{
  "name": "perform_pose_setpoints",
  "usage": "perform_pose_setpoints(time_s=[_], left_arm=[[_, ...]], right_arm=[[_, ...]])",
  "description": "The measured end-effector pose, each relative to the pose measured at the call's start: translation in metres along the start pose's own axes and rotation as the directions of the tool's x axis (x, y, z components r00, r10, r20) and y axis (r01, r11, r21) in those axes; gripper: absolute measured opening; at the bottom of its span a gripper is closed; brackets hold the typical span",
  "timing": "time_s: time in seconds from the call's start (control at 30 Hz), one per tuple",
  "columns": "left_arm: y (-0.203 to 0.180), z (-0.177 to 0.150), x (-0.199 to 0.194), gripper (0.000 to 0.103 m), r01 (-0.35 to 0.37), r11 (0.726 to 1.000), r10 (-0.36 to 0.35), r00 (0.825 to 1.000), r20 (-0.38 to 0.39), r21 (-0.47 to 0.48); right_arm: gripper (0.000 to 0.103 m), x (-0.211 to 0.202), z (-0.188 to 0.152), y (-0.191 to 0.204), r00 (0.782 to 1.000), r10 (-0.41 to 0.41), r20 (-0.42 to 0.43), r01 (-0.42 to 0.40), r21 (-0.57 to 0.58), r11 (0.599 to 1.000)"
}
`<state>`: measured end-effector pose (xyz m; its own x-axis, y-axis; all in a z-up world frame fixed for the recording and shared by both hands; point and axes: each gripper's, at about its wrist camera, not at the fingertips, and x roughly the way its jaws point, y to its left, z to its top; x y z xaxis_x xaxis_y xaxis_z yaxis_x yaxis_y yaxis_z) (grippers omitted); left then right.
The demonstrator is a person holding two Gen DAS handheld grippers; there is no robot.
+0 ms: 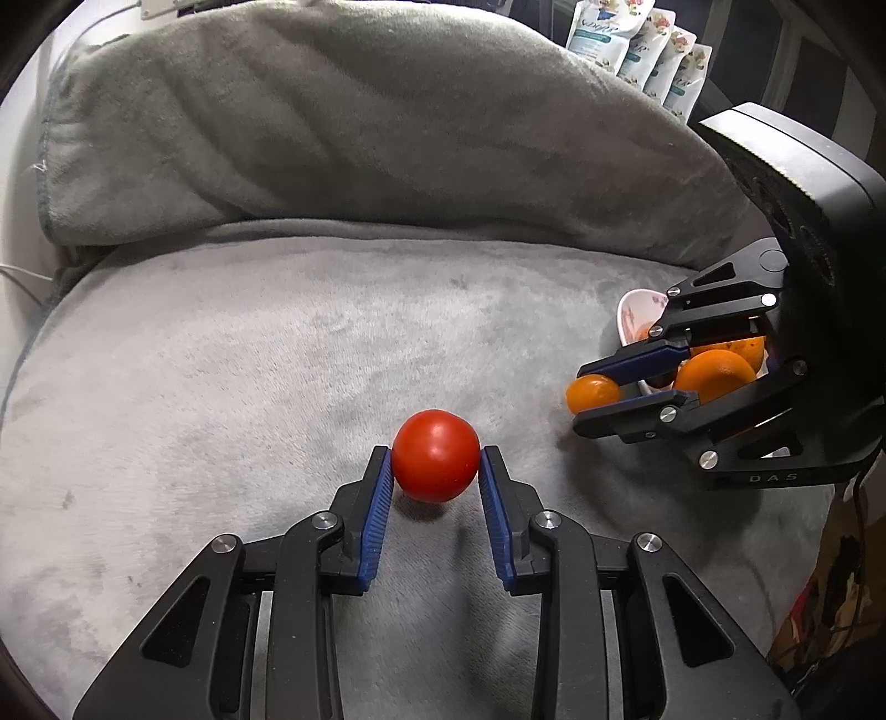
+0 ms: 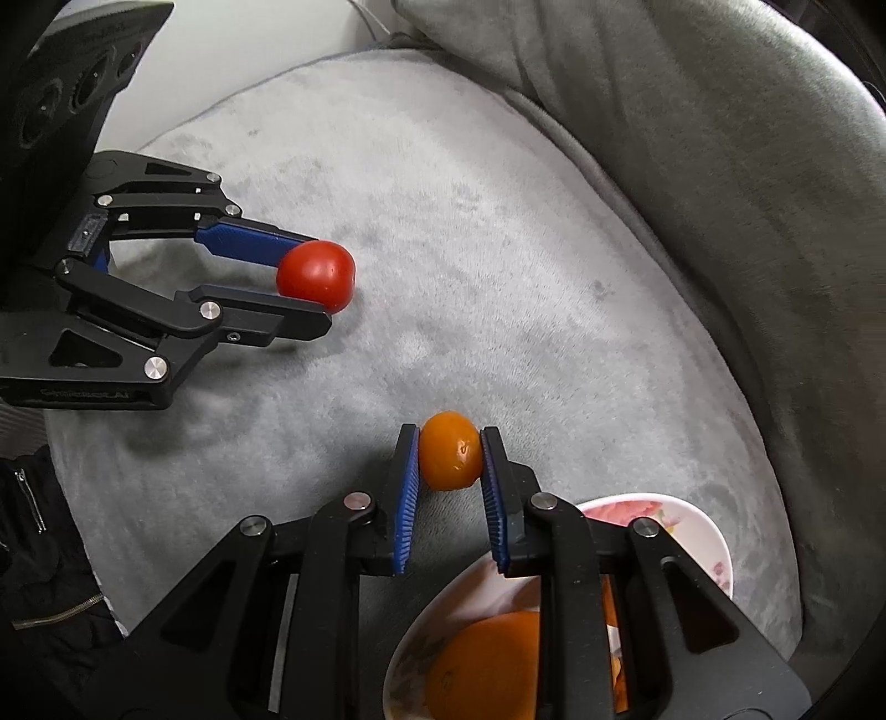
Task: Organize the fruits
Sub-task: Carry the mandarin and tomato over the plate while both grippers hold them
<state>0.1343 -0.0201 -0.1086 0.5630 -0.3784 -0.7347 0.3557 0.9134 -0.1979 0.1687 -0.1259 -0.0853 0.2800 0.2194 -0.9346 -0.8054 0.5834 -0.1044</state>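
Observation:
My left gripper [image 1: 435,455] is shut on a red tomato [image 1: 435,455], held just above the grey cushion; the tomato [image 2: 315,275] and left gripper [image 2: 318,282] also show in the right wrist view. My right gripper [image 2: 448,450] is shut on a small orange mandarin [image 2: 449,450], held over the cushion beside a white flowered bowl [image 2: 698,531]. The bowl holds at least one large orange [image 2: 487,659]. In the left wrist view the right gripper [image 1: 590,394] holds the mandarin [image 1: 592,390] in front of the bowl [image 1: 631,315], where two oranges [image 1: 714,371] show.
The fruit work happens on a grey plush seat cushion [image 1: 249,360] with a grey back cushion [image 1: 360,122] behind it. Several white pouches [image 1: 637,44] stand beyond the back cushion. Dark clothing [image 2: 50,559] lies at the cushion's left edge.

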Motion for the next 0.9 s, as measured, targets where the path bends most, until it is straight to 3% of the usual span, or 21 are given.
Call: perform_pose_setpoints(time_s=[0.5,0.9], left_arm=[[-0.016,0.008,-0.014,0.030,0.021,1.000,-0.022,0.999,0.035,0.022],[-0.039,0.019,-0.019,0.030,0.047,0.997,-0.050,0.997,0.051,0.060]], right_arm=[[0.022,-0.058,-0.025,-0.015,0.992,-0.013,0.128,0.004,0.070,0.998],[0.022,-0.093,-0.065,-0.035,0.979,-0.053,0.198,0.020,0.165,0.986]])
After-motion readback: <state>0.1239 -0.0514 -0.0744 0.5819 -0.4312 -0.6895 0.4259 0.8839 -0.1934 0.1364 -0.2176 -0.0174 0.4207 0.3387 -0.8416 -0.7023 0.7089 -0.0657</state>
